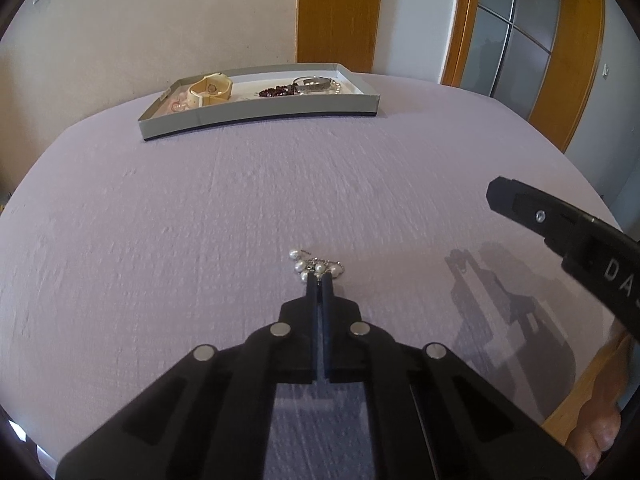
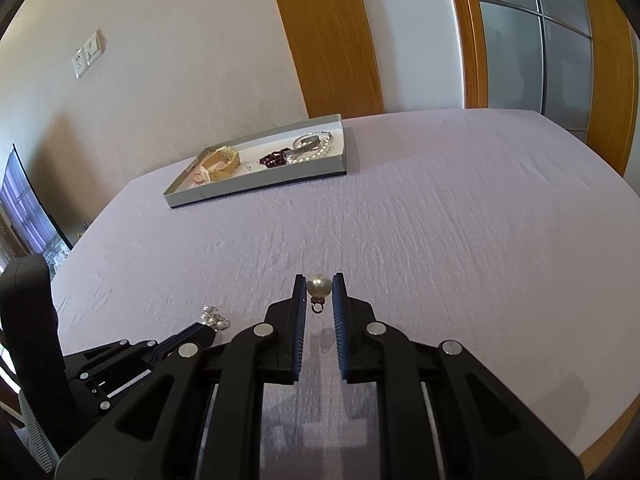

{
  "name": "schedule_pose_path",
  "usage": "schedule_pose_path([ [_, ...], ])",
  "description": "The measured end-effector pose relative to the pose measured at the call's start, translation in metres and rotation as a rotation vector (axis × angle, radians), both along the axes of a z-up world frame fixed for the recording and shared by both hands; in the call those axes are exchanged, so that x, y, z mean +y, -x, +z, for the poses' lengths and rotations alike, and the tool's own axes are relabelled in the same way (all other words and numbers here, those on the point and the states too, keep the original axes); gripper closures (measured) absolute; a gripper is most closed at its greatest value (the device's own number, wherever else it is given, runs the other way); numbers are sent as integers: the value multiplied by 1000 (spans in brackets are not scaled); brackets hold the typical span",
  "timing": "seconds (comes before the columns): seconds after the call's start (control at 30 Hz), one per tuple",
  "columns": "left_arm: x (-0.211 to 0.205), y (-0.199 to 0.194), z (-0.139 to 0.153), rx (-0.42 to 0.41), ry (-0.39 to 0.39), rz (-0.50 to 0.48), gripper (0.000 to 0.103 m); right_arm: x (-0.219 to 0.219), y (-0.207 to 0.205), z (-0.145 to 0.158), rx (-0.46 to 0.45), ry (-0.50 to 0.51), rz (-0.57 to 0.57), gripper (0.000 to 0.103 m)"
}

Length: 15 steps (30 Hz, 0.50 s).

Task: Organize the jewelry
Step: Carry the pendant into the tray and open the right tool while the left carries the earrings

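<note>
My left gripper (image 1: 319, 278) is shut on a small pearl-and-chain piece (image 1: 316, 267) low over the lilac tablecloth; it also shows in the right wrist view (image 2: 214, 317). My right gripper (image 2: 319, 285) is shut on a single large pearl pendant (image 2: 319, 286) with a small metal ring below it, held just above the cloth. A grey tray (image 1: 260, 114) stands at the far side of the table and holds a cream bangle box (image 1: 210, 90), dark red beads (image 1: 276, 91), a silver bracelet (image 1: 314, 83) and a pearl strand (image 2: 316, 155).
The table (image 1: 200, 200) wears a lilac cloth; its wooden edge shows at lower right (image 2: 608, 444). A wall and a wooden door frame (image 1: 340, 12) stand behind the tray. A monitor (image 2: 24, 204) is off to the left.
</note>
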<state>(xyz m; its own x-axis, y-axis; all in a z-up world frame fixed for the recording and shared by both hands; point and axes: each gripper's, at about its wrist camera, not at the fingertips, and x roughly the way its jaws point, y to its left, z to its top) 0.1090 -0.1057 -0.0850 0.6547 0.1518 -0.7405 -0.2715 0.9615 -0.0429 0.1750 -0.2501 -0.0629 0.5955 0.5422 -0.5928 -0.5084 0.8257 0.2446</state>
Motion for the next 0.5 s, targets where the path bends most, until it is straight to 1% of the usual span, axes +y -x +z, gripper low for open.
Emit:
schedule_pose_path([
  [0.13, 7, 3, 0, 3, 6, 3, 101, 2, 1, 2, -5, -2, 9, 89],
  [0.27, 32, 5, 7, -1, 48, 13, 101, 4, -1, 5, -11, -6, 17, 89],
  [0.33, 47, 6, 15, -12, 56, 26, 101, 5, -2, 7, -17, -8, 21, 89],
  [0.5, 83, 10, 47, -56, 55, 54, 101, 12, -6, 15, -23, -17, 40, 89],
])
